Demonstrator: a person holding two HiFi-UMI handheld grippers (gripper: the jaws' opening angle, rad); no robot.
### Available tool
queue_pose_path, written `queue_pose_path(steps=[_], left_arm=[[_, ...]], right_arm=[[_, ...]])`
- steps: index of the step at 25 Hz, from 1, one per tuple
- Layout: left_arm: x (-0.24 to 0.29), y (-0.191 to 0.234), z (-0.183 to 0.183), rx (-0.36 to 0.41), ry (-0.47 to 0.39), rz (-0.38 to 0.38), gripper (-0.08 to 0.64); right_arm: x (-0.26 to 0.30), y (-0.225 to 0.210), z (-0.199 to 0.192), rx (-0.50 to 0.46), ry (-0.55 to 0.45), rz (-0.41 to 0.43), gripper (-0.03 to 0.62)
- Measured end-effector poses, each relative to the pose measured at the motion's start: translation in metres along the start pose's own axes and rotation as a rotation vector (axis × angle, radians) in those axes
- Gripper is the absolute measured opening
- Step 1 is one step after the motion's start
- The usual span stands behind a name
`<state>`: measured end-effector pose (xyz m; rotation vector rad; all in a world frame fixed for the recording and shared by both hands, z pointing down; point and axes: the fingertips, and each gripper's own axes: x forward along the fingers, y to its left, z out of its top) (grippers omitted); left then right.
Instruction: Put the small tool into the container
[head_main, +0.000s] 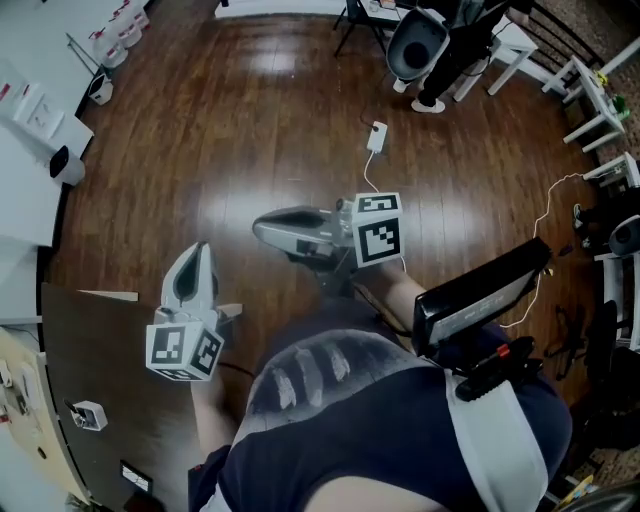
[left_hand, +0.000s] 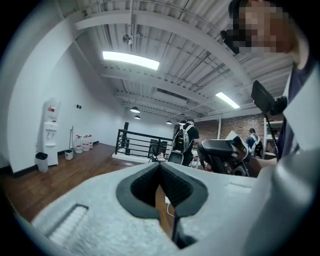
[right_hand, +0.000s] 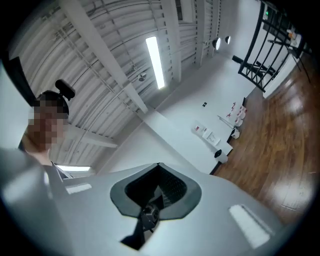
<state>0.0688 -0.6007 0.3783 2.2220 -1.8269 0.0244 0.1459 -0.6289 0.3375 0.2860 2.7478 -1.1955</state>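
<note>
**Small tool pinched in right gripper, over open floor**

Stood over a dark wooden floor (head_main: 250, 130) with a gripper in each hand. Held the right gripper (head_main: 258, 226) roughly level, pointed toward the left of the head view, with its marker cube nearer the body. Had its jaws closed on the small tool (right_hand: 149, 215), a dark little piece with a rounded head. Found it wedged low in the notch between the pads, visible only in the right gripper view. Could not make out more of its shape than that.

Held the left gripper (head_main: 199, 250) at the lower left of the head view, by the edge of a brown table (head_main: 100, 360), pointed away from the body. Had those jaws pressed together with nothing in them, only a sliver of floor showing through the slit. Faced, along the left gripper, a white wall with a water dispenser (left_hand: 50, 132) and a black railing (left_hand: 137, 142). Saw a person with a backpack (left_hand: 186, 140) by that railing. Saw a small white box (head_main: 377, 136) on a cable lying on the floor beyond the right gripper, well apart from both grippers.
</note>
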Motion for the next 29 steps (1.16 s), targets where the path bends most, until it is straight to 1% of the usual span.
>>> queue_pose_path(steps=[2, 5, 10, 15, 18, 21, 25, 29], left_arm=[[0.01, 0.001, 0.001, -0.001, 0.011, 0.017, -0.001], [0.044, -0.004, 0.01, 0.029, 0.032, 0.017, 0.0], [0.105, -0.027, 0.02, 0.051, 0.049, 0.016, -0.001], [0.147, -0.034, 0.022, 0.035, 0.073, 0.068, 0.0], [0.164, -0.034, 0.019, 0.023, 0.102, 0.083, 0.0], [0.174, -0.021, 0.018, 0.019, 0.127, 0.099, 0.0], [0.191, 0.006, 0.027, 0.019, 0.114, 0.098, 0.0], [0.213, 0.032, 0.023, -0.018, 0.108, 0.098, 0.0]], right_arm=[[0.003, -0.007, 0.008, 0.015, 0.01, 0.043, -0.002], [-0.002, -0.023, 0.033, 0.018, 0.019, 0.081, -0.002], [-0.038, -0.063, 0.07, 0.073, 0.016, 0.095, -0.002], [-0.059, -0.089, 0.102, 0.094, 0.039, 0.135, -0.002], [-0.068, -0.106, 0.12, 0.118, 0.025, 0.147, -0.002], [-0.065, -0.122, 0.134, 0.143, 0.003, 0.154, -0.002], [-0.054, -0.146, 0.145, 0.176, -0.015, 0.145, -0.002], [-0.041, -0.169, 0.153, 0.199, 0.0, 0.132, -0.002]])
